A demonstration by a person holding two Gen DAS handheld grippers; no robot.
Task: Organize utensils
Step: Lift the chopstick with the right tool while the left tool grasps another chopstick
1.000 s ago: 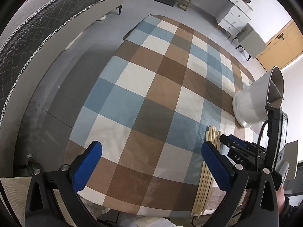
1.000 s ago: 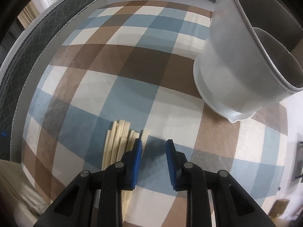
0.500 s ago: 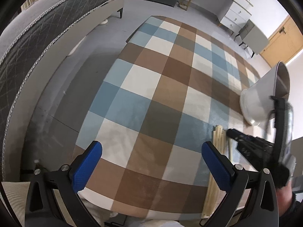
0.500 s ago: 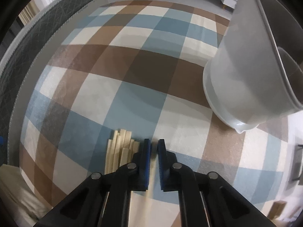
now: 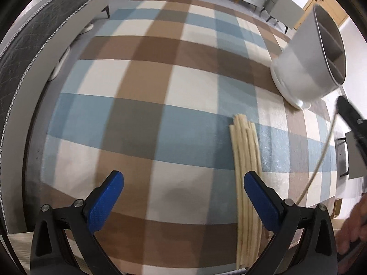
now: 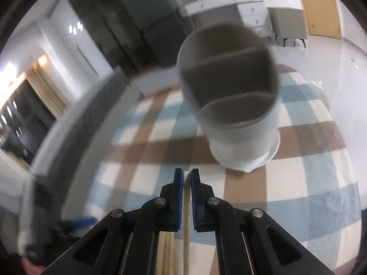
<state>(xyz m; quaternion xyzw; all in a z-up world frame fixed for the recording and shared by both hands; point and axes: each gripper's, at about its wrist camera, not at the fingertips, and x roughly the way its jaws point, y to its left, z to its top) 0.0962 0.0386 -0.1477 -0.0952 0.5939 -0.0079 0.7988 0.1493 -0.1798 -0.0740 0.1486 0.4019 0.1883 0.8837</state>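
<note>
**One chopstick up, the bundle waits**

Your right tongs (image 6: pixel 187 178) have just closed onto a single chopstick (image 6: pixel 186 229) and carried it up off the checked worktop (image 5: pixel 160 91); a second ago they sat low beside the bundle, and now they point at the mouth of the grey divided holder (image 6: pixel 240 123). In my judgement the pick is done and the drop into a compartment comes next. Your left tongs (image 5: pixel 183 197) stand wide and empty, closer to the remaining chopsticks (image 5: pixel 246 160), which lie flat near the holder's foot. No brand, label or writing can be read anywhere now.
</note>
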